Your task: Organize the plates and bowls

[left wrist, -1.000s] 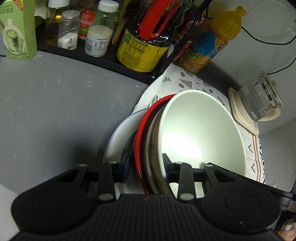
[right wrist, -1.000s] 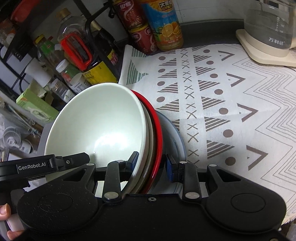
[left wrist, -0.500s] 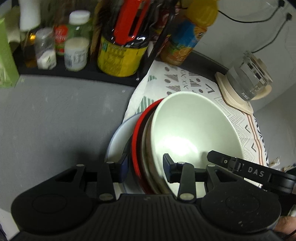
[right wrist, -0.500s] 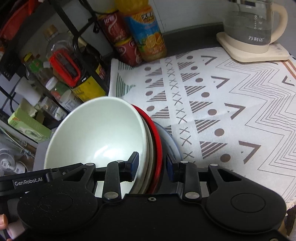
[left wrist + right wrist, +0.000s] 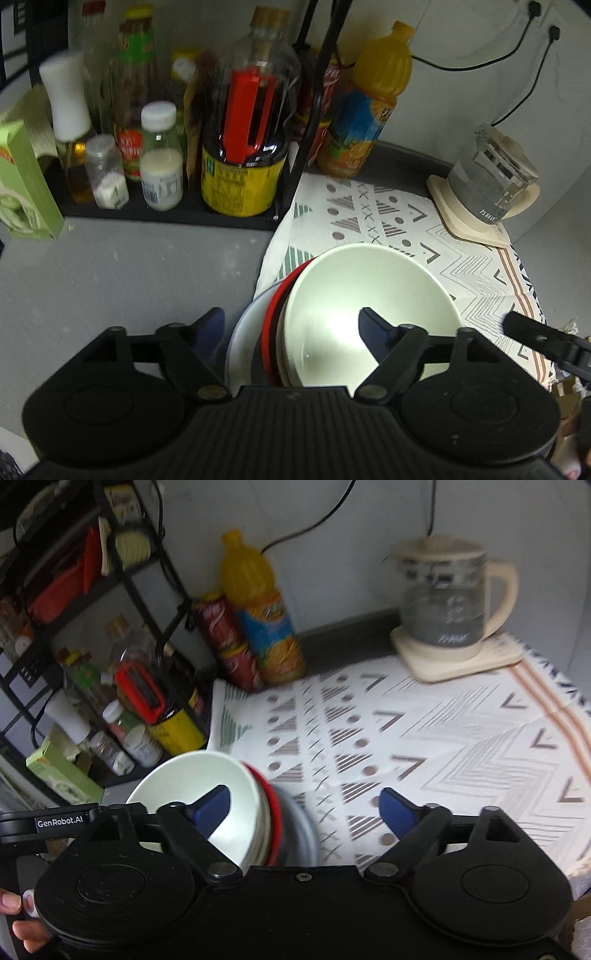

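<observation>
A stack of dishes sits at the left edge of the patterned cloth (image 5: 461,258) (image 5: 443,738). On top is a white bowl (image 5: 369,295) (image 5: 195,775), under it a cream dish, then a red plate (image 5: 271,317) (image 5: 272,805) and a pale plate (image 5: 240,332) (image 5: 301,827) at the bottom. My left gripper (image 5: 291,326) is open, its blue-padded fingers spread either side of the stack's near rim without touching it. My right gripper (image 5: 304,805) is open too, one finger over the bowl, the other over the cloth.
A black rack (image 5: 303,140) (image 5: 147,602) at the back left holds sauce bottles and jars. Beside it stand an orange juice bottle (image 5: 369,122) (image 5: 262,627) and red cans (image 5: 229,646). A glass kettle (image 5: 487,181) (image 5: 447,602) stands back right. A green carton (image 5: 22,184) is far left.
Both grippers were shut on the stack's rim; now both are open wide and have drawn back and up, so the stack looks smaller and lower in each view.
</observation>
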Demonstrator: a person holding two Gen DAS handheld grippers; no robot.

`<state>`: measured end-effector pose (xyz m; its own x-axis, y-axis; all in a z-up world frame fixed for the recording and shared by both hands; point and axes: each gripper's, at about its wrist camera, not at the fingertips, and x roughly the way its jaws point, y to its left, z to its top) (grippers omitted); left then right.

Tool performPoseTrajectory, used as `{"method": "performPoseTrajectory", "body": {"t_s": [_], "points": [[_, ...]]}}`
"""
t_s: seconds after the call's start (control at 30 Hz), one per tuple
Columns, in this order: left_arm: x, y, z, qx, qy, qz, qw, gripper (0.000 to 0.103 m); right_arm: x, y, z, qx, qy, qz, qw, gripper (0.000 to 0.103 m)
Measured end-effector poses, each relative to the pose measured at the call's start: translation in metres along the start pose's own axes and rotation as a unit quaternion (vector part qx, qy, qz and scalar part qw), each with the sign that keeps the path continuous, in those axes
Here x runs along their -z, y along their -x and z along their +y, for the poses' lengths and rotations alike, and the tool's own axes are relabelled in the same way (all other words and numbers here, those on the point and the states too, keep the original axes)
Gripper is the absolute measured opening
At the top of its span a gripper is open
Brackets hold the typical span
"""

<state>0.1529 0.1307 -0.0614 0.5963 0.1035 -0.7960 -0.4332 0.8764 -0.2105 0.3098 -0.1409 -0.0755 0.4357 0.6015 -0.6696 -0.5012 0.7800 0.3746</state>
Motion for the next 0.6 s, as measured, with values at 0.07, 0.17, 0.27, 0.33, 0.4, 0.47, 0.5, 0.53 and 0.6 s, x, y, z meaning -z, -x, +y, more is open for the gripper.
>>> {"method": "performPoseTrajectory", "body": {"t_s": [0.07, 0.17, 0.27, 0.33, 0.4, 0.47, 0.5, 0.53, 0.6], "points": [[0.0, 0.008, -0.006, -0.001, -0.006, -0.014, 0.9999, 0.085, 0.002, 0.013, -0.004, 0.014, 0.008, -0.014, 1.0, 0.095], [0.002, 0.018, -0.016, -0.001, -0.019, -0.024, 0.9995, 0.087, 0.007, 0.031, -0.01, 0.036, 0.011, -0.032, 0.999, 0.099], [0.008, 0.029, -0.027, -0.005, -0.032, -0.024, 0.9992, 0.088, 0.014, 0.048, -0.018, 0.053, 0.003, -0.04, 0.998, 0.1], [0.012, 0.038, -0.032, -0.004, -0.036, -0.03, 0.9989, 0.088, 0.019, 0.058, -0.022, 0.06, -0.001, -0.045, 0.997, 0.103], [0.018, 0.049, -0.037, -0.007, -0.041, -0.035, 0.9985, 0.088, 0.026, 0.071, -0.025, 0.064, -0.005, -0.051, 0.997, 0.103], [0.024, 0.058, -0.04, -0.003, -0.045, -0.038, 0.9982, 0.089, 0.031, 0.082, -0.027, 0.071, -0.008, -0.056, 0.996, 0.103], [0.028, 0.062, -0.042, -0.002, -0.047, -0.04, 0.9981, 0.089, 0.034, 0.087, -0.028, 0.073, -0.01, -0.06, 0.995, 0.103], [0.032, 0.066, -0.042, -0.001, -0.049, -0.04, 0.998, 0.089, 0.038, 0.094, -0.029, 0.076, -0.011, -0.064, 0.995, 0.103], [0.041, 0.073, -0.044, 0.002, -0.052, -0.042, 0.9978, 0.089, 0.045, 0.104, -0.029, 0.083, -0.01, -0.07, 0.994, 0.103]]}}
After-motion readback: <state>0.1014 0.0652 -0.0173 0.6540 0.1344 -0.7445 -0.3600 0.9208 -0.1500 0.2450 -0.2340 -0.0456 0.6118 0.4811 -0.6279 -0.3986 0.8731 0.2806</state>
